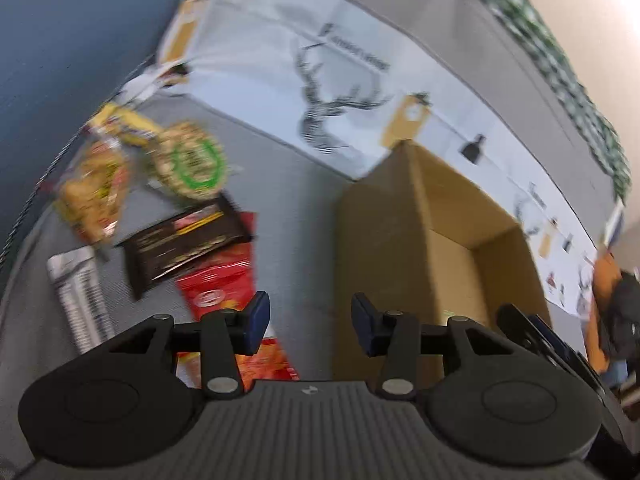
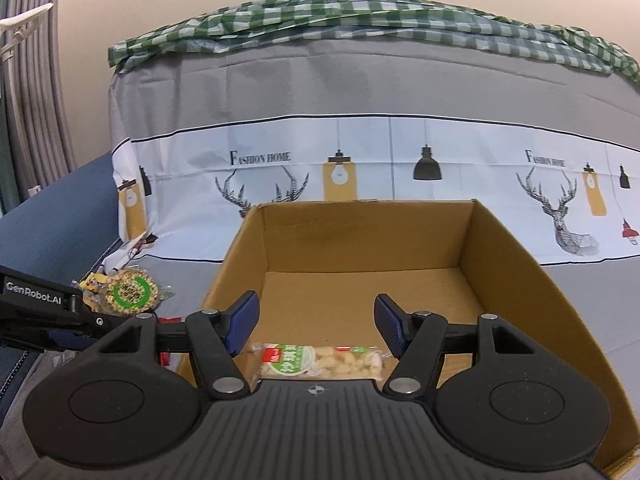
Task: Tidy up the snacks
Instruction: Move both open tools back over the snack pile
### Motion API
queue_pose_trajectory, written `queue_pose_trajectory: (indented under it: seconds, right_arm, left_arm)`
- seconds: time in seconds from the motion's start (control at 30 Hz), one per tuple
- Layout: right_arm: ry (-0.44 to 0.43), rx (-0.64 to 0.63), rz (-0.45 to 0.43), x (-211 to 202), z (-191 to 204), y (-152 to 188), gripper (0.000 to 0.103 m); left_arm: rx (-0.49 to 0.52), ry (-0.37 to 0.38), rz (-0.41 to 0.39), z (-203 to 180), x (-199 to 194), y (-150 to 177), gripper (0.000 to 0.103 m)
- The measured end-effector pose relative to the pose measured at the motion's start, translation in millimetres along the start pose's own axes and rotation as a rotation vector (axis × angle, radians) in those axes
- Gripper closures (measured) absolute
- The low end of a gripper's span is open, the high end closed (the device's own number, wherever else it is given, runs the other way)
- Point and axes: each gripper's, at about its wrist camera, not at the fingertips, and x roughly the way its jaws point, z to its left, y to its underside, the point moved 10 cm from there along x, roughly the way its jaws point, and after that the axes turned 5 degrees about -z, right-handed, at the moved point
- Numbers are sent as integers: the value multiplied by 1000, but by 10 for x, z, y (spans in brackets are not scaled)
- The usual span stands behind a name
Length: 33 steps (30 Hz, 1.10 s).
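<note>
Both claws are released and hold nothing. Left gripper [image 1: 306,322] hangs with its blue pads spread, just left of the cardboard box [image 1: 400,240], over a red snack packet [image 1: 224,280] lying on the grey cloth. Right gripper [image 2: 314,326] hovers with its fingers parted above the open top of the same cardboard box [image 2: 520,280], near the box's front wall.

Inside the box, against that front wall and below the right gripper, lies a clear bag of pale puffed snacks [image 2: 320,360] with a green-and-white label; the box floor behind it is bare cardboard.

A grey cover [image 2: 280,80] drapes the surface and rises behind the box as a padded back, crossed by a white band printed with deer heads, hanging lamps and "Fashion Home" [image 2: 260,158]. A green checked cloth [image 2: 360,16] lies along the top of that back, under a cream wall. Far left of the box hang grey curtains [image 2: 36,80], with a dark blue cushion [image 2: 52,220] below them.

Left of the box the remaining snacks lie loose on the grey cover: a dark brown packet [image 1: 180,248] resting partly on the red one, a round green-labelled snack [image 1: 192,160] beyond it, yellow-and-orange bags [image 1: 96,188] further left, and a white printed packet [image 1: 76,296] nearest the edge. The left view is motion-blurred, so labels are unreadable. The left gripper's black body, marked GenRobot.AI [image 2: 34,298], crosses in front of those snacks in the right view.
</note>
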Motion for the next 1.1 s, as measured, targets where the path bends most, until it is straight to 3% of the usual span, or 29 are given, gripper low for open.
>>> queue_pose_trajectory:
  seconds: [0.1,0.3,0.47,0.6,0.9,1.1]
  right_arm:
    - [-16,-8,7,22,73,15,38]
    - [-34,-19,20,61,185,40,38]
    - [-44,-18,25,79,243,50,37]
    - [-61,-24,24,86,329,49,37]
    - [-121,-47,30,75,619,59,37]
    - [-182,-88,31,27,893,85,37]
  left_arm:
    - [-37,-35,27,180,7,4,47]
    - [-89,-189,63,592,-3,39,37]
    - [-242,-301,57,1039,-105,-4,36]
    - [-310,-325,102,1221,-107,85,36]
    - [-307,-376,157,1350,-36,277,36]
    - [-192,-395,163,1287,15,307,37]
